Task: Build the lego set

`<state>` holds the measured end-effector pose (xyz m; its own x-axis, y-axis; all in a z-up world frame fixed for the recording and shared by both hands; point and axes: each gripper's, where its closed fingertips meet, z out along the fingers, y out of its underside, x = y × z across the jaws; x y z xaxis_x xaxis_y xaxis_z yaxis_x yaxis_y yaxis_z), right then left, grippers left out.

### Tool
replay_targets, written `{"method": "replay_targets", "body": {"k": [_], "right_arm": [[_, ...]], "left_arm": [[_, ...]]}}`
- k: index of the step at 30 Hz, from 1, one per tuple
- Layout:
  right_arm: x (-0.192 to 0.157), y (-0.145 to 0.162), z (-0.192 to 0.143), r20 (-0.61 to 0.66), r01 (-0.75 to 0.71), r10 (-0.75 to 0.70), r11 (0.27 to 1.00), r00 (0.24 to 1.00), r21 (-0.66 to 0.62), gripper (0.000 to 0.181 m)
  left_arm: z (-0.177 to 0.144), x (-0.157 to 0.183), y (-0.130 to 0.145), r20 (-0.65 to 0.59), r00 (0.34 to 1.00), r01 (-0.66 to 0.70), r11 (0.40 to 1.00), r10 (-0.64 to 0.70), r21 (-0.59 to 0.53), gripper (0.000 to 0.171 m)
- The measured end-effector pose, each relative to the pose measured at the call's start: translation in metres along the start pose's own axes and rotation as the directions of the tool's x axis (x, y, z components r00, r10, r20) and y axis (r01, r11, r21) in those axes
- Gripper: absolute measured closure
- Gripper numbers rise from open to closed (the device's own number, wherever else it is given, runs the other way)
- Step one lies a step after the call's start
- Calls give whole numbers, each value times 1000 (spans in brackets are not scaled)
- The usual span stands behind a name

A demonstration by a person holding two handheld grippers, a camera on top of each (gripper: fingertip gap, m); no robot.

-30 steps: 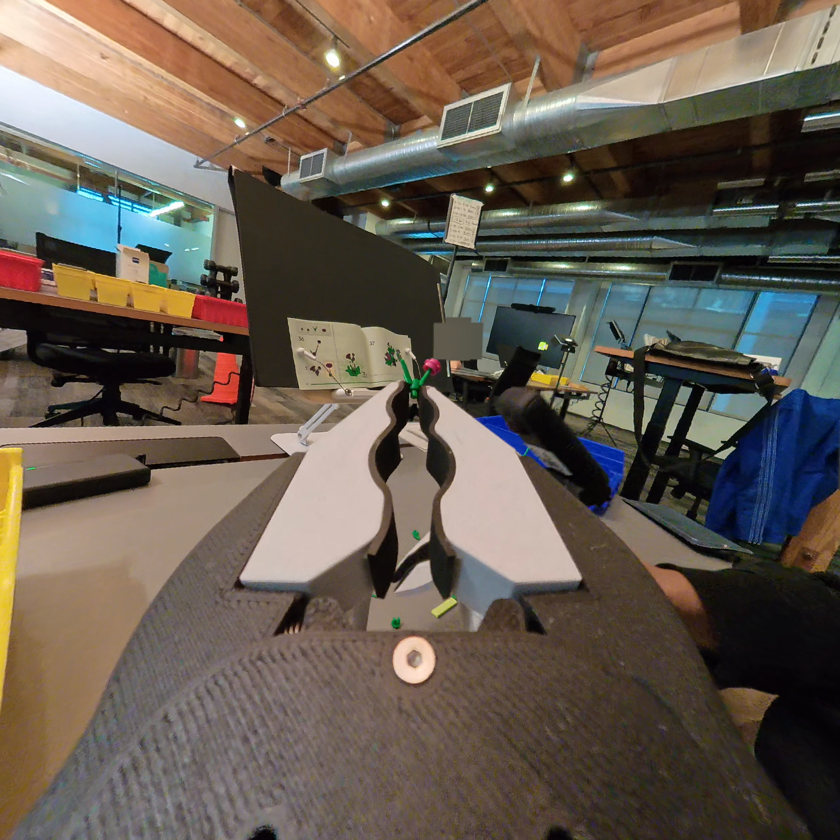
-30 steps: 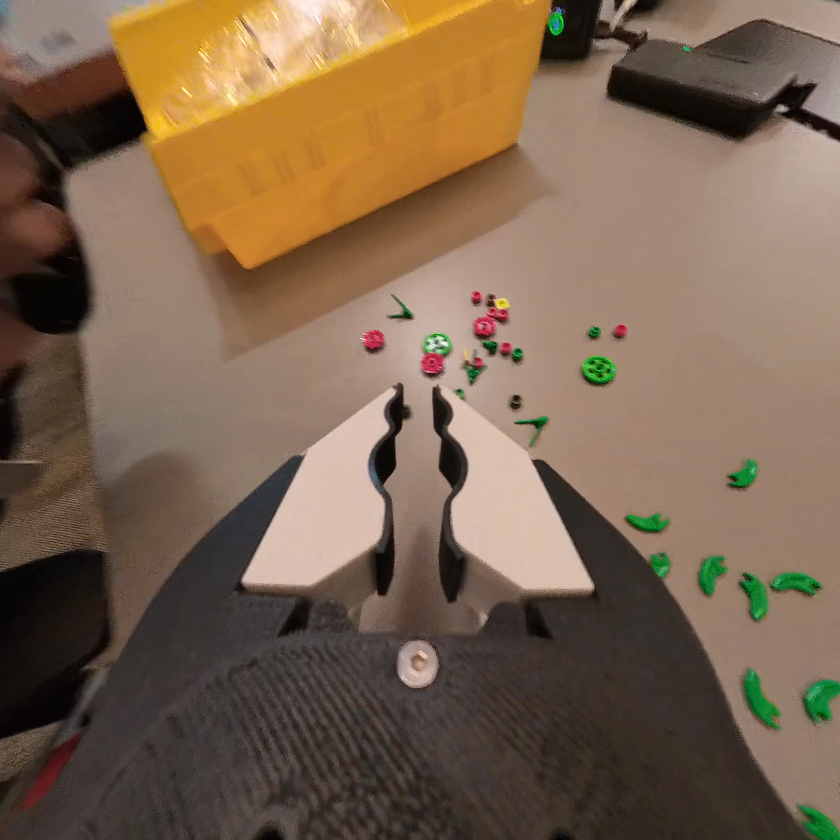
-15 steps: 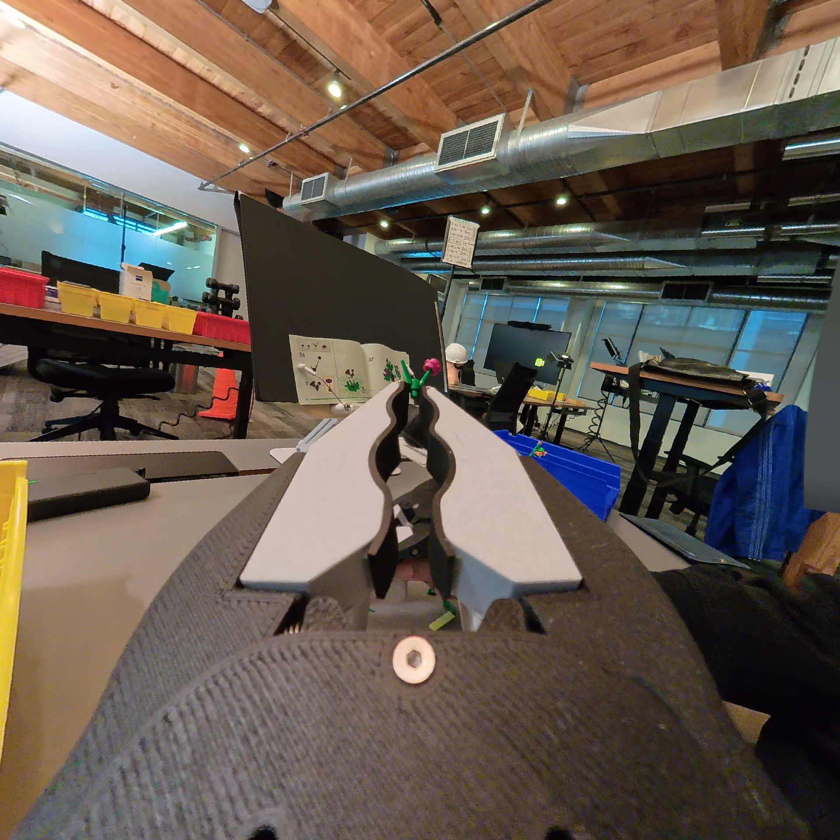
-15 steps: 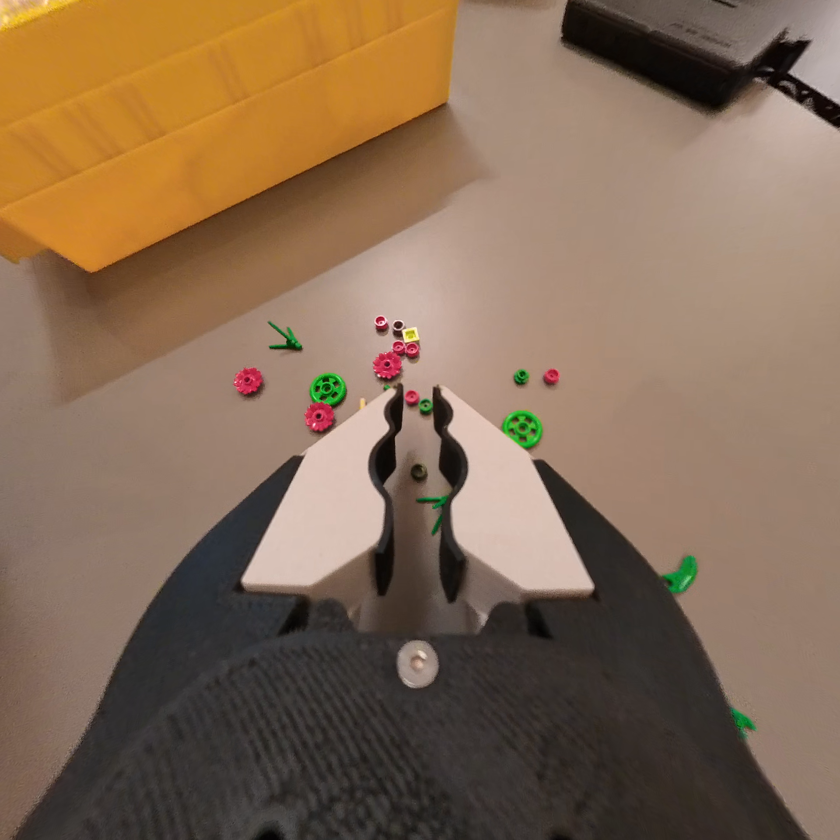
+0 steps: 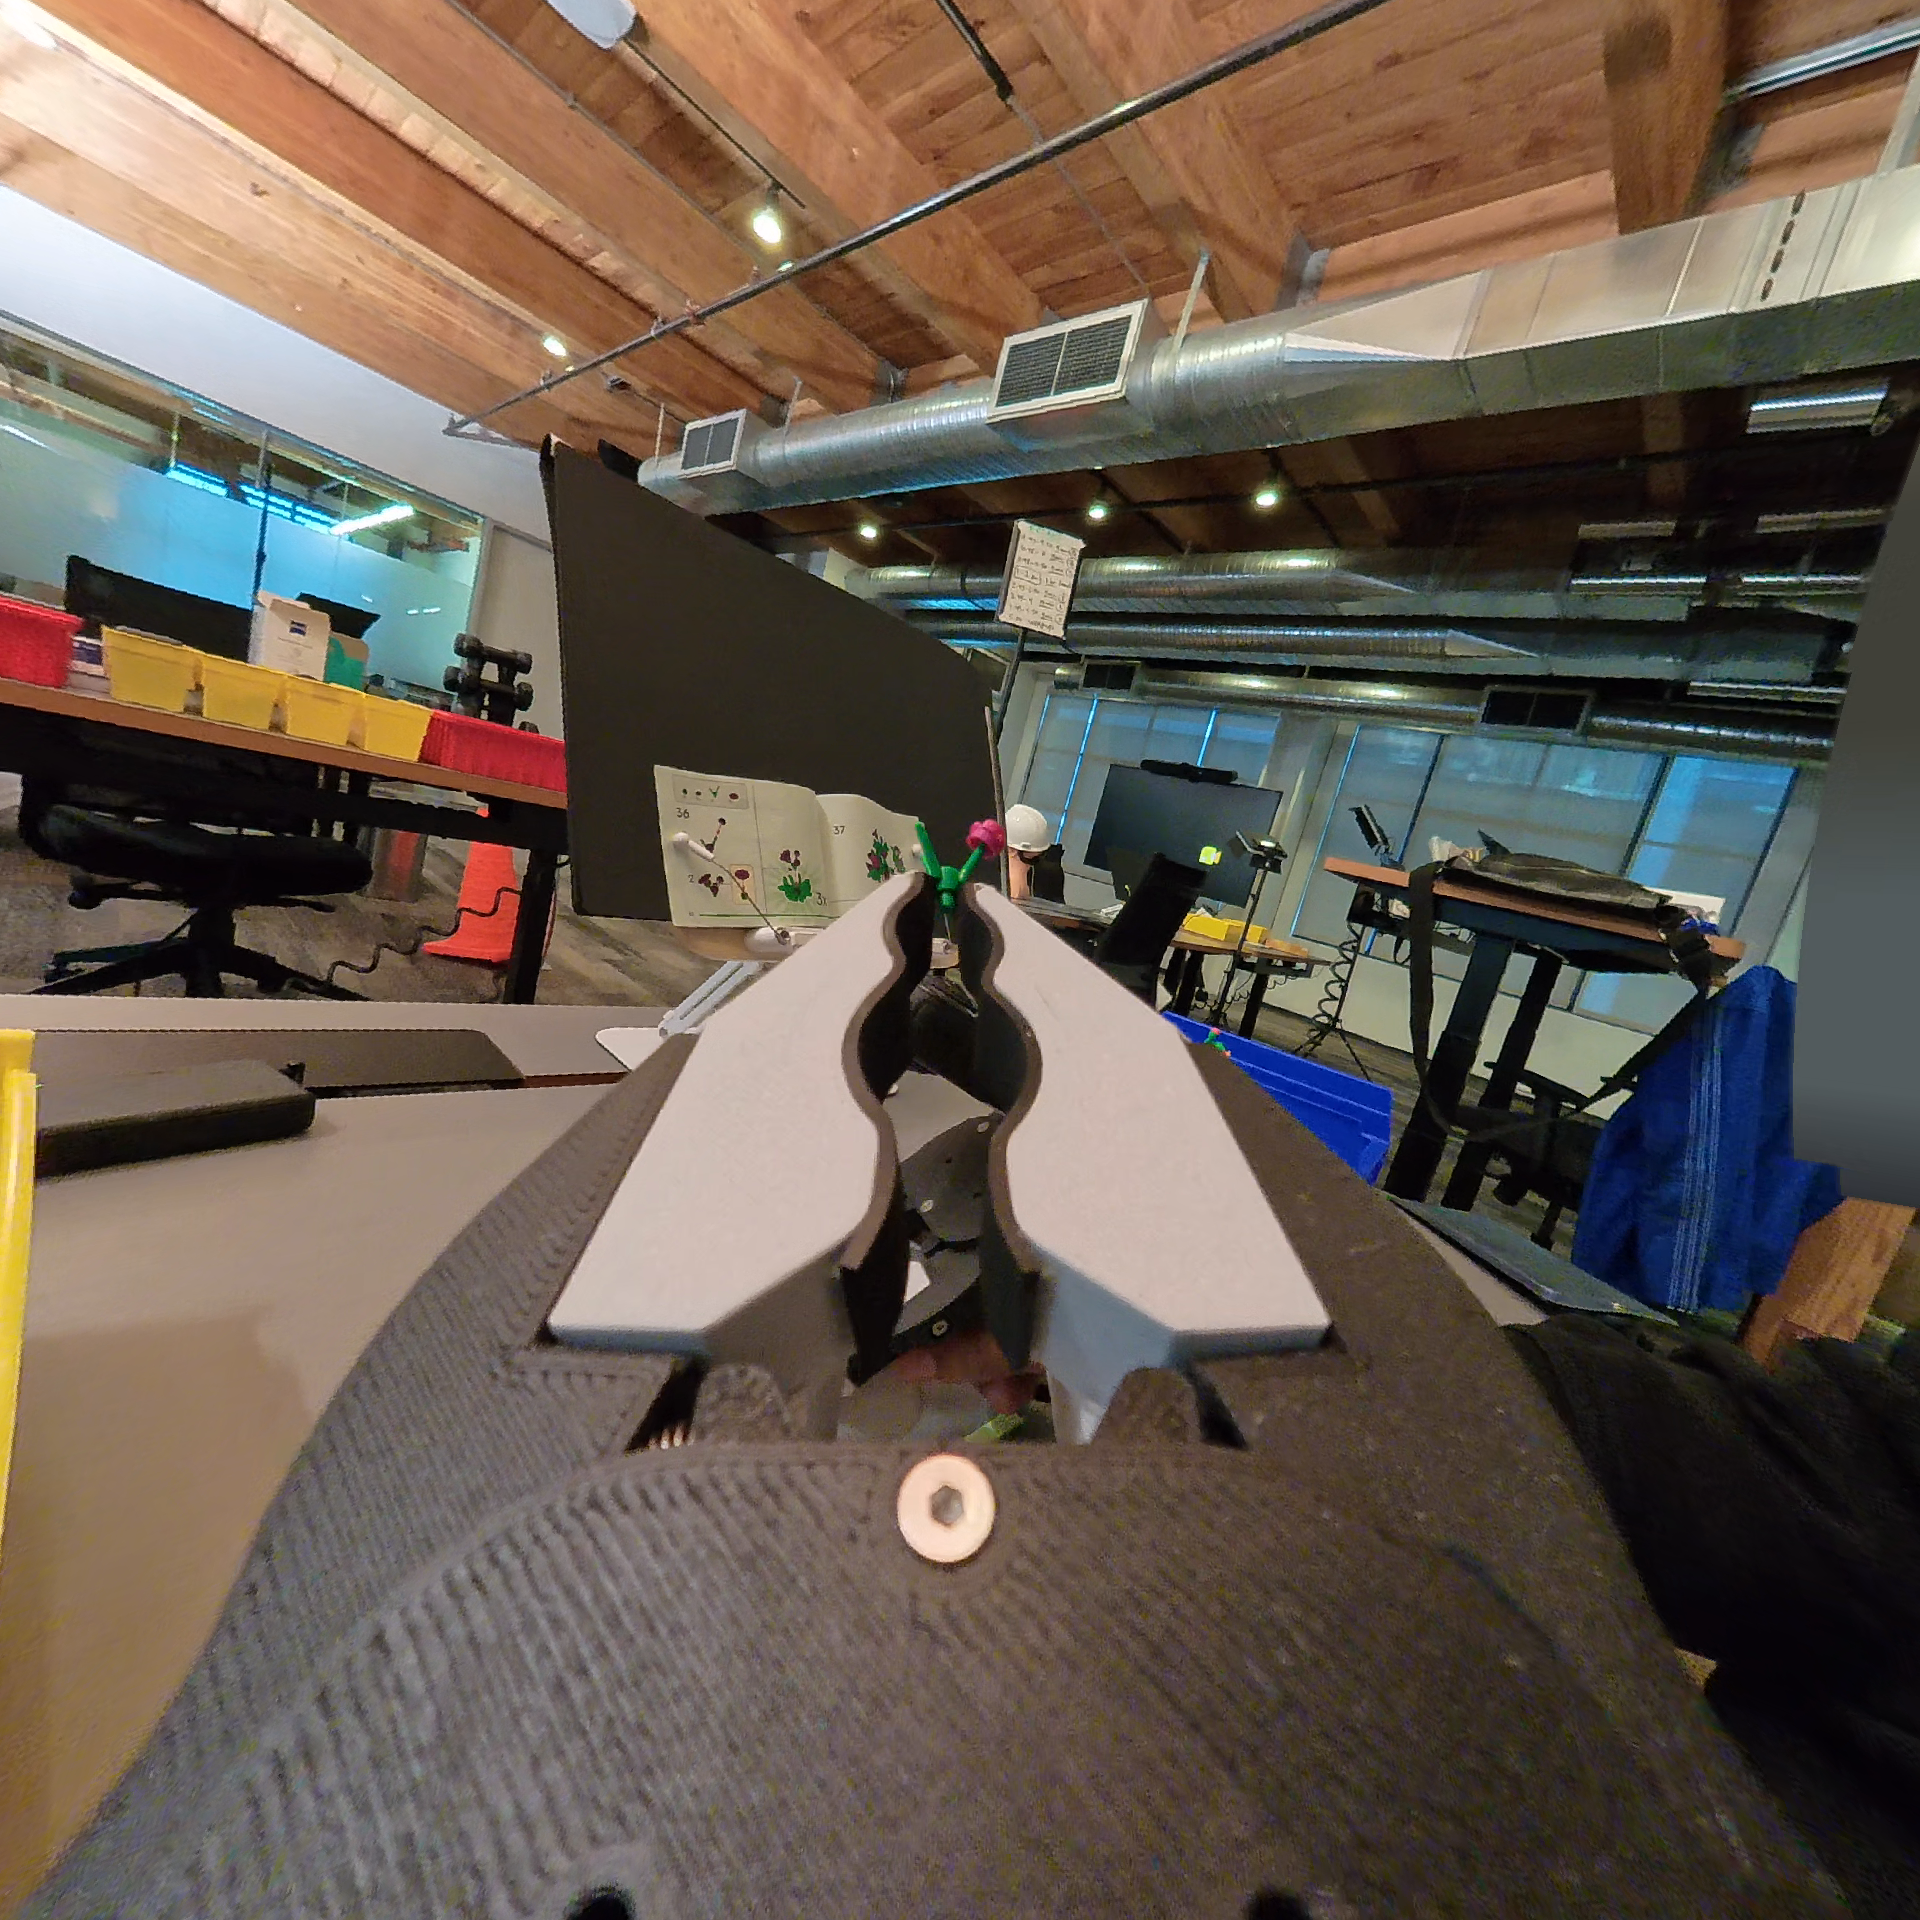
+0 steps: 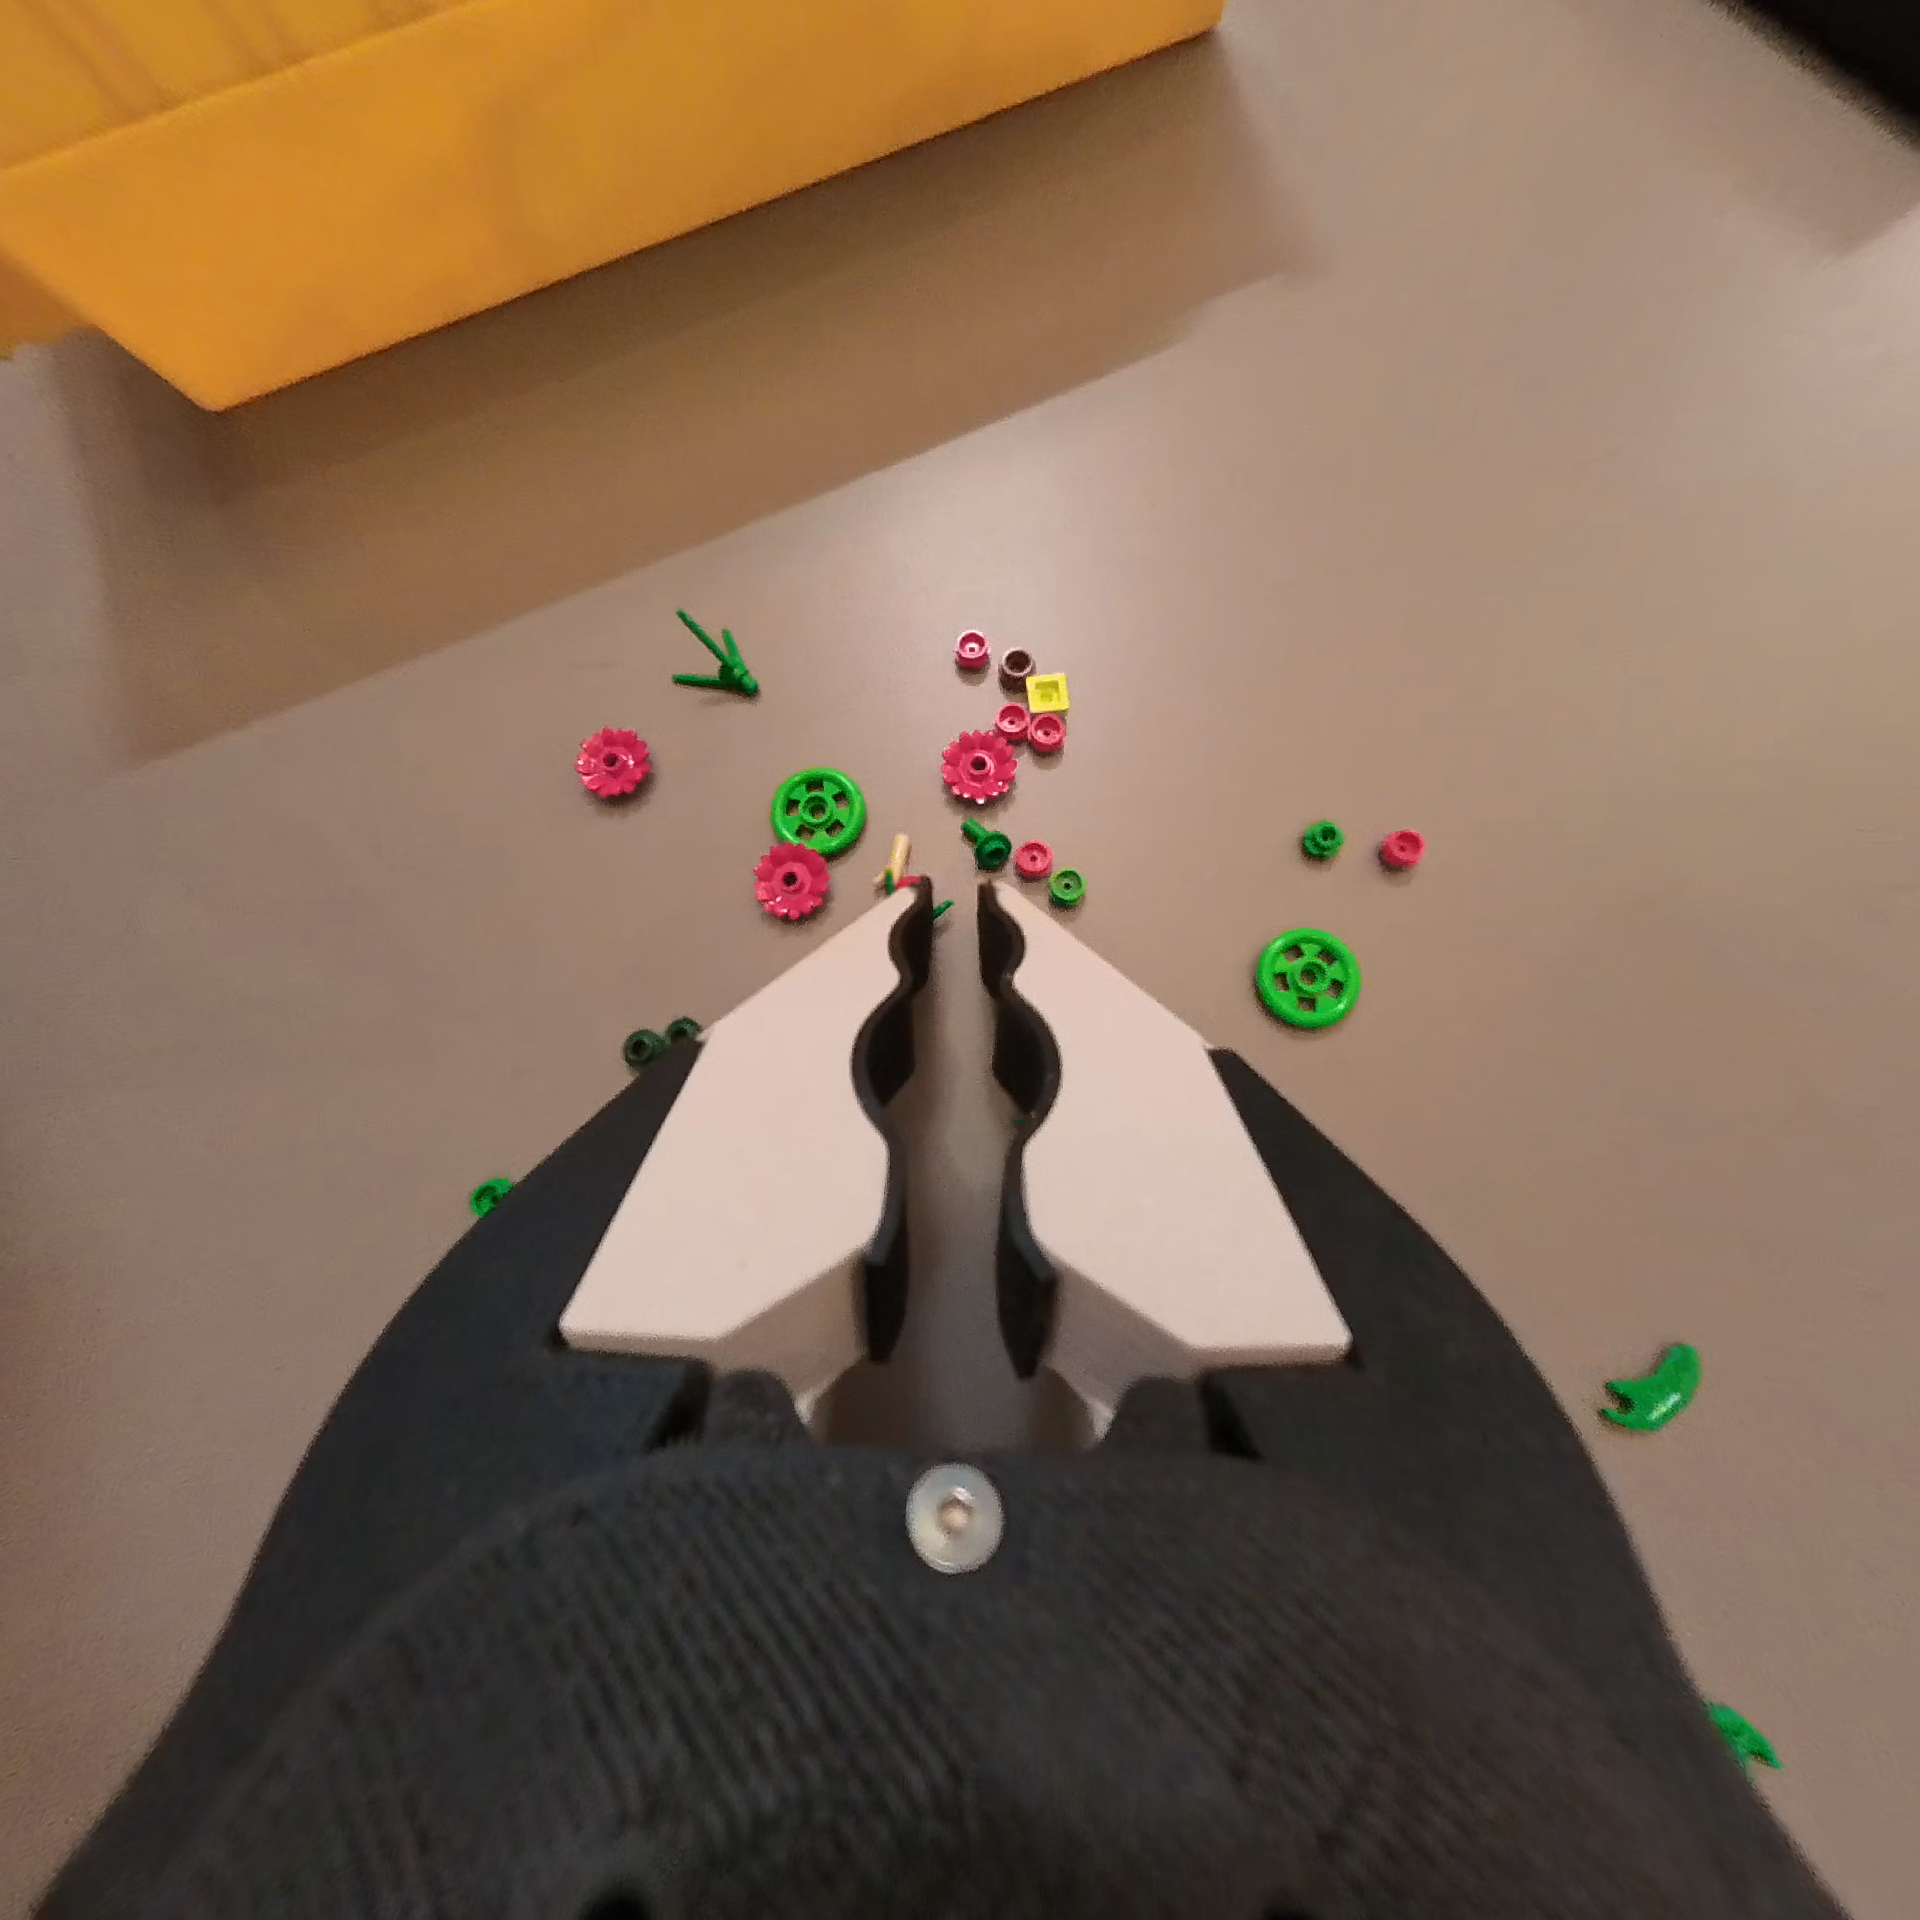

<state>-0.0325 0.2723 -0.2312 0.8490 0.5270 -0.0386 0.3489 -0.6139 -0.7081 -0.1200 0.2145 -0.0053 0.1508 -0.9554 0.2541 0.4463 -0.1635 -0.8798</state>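
My left gripper [image 5: 948, 896] is shut on a small green lego stem [image 5: 940, 868] with a pink bud [image 5: 985, 834], held up in the air in front of the open instruction booklet [image 5: 769, 852]. My right gripper [image 6: 951, 900] points down at the tan table [image 6: 1455, 520], its jaws a narrow gap apart with nothing between them. Just past its tips lie loose pieces: pink flower pieces [image 6: 979, 767], green wheels [image 6: 818, 810], small pink studs [image 6: 1033, 858], a yellow square piece [image 6: 1046, 691] and a green three-pronged stem [image 6: 717, 665]. A tan stick [image 6: 896, 862] lies by the left fingertip.
A yellow bin [image 6: 520, 156] stands behind the pieces and also shows at the left edge of the left wrist view [image 5: 12, 1195]. Green leaf pieces [image 6: 1657, 1403] lie at the right. A black flat device [image 5: 156, 1112], a black board [image 5: 748, 707] and a blue bin [image 5: 1299, 1091] are on the table. Some 25 cm of space lies between my two pairs of fingers. My left tips are about 25 cm from the yellow square piece [image 6: 1046, 691], my right tips only 4 cm.
My right gripper has moved forward and lower over the pile of pieces, so the yellow bin has slid toward the top of its view. My left gripper still holds the stem and has tilted slightly.
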Motion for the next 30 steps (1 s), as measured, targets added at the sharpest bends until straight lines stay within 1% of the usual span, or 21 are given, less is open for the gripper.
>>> {"method": "replay_targets", "body": {"k": [7, 11, 14, 19, 23, 30], "right_arm": [[-4, 1, 1, 40, -25, 25, 1000, 999, 0, 169], [12, -2, -5, -52, -5, 5, 1000, 999, 12, 172], [14, -8, -5, -44, -12, 13, 1000, 999, 23, 172], [23, -3, -1, -111, 74, -78, 997, 991, -36, 172], [18, -5, 3, -76, 75, -77, 997, 994, -33, 170], [15, -6, 9, -63, 112, -115, 992, 991, -53, 165]], "left_arm": [[1, 1, 0, -2, 1000, -1, 1000, 1, -1, 171], [1, 1, 0, -3, 1000, 0, 1000, 0, 1, 171], [2, 1, 1, -7, 1000, 5, 1000, -5, 0, 171], [2, 1, 2, -8, 1000, 4, 1000, -4, -3, 170], [1, 1, 1, -10, 1000, 11, 1000, -11, 2, 171], [0, -1, 1, -7, 1000, 12, 1000, -12, 4, 171]]}}
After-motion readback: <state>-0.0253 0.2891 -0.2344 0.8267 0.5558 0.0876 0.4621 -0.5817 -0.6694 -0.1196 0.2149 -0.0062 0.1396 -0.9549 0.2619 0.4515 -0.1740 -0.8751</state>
